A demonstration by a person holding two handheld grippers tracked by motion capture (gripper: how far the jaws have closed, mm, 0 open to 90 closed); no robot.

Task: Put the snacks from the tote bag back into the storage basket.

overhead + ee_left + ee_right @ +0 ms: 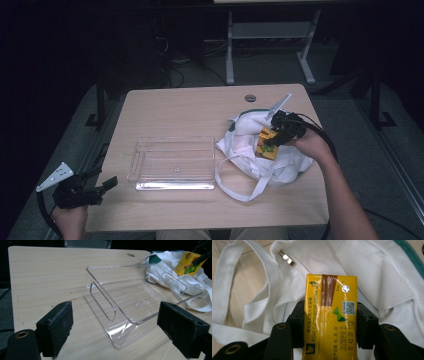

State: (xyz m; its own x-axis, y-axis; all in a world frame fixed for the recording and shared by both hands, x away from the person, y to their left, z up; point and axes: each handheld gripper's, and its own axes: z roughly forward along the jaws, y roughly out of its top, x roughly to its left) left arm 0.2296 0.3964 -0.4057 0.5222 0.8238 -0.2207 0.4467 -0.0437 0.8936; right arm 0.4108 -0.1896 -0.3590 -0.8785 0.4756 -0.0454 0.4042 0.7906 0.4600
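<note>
Counter (200, 107): pale wood. White tote bag (250, 150) lies crumpled on its right half, straps trailing toward the front edge. Clear plastic tray (172, 162) sits just left of the bag. Yellow drink carton (330, 315) is over the bag's opening, clamped by the right tongs (280, 134), pads pressed on both its sides. Left tongs (92, 190) spread wide, holding nothing, at the counter's front left corner.

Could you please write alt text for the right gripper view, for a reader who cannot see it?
The right gripper is shut on a yellow drink carton, its black jaws pressing on both sides, above an open white cloth tote bag. Part of the light wooden table shows at upper left between the bag's straps.
</note>
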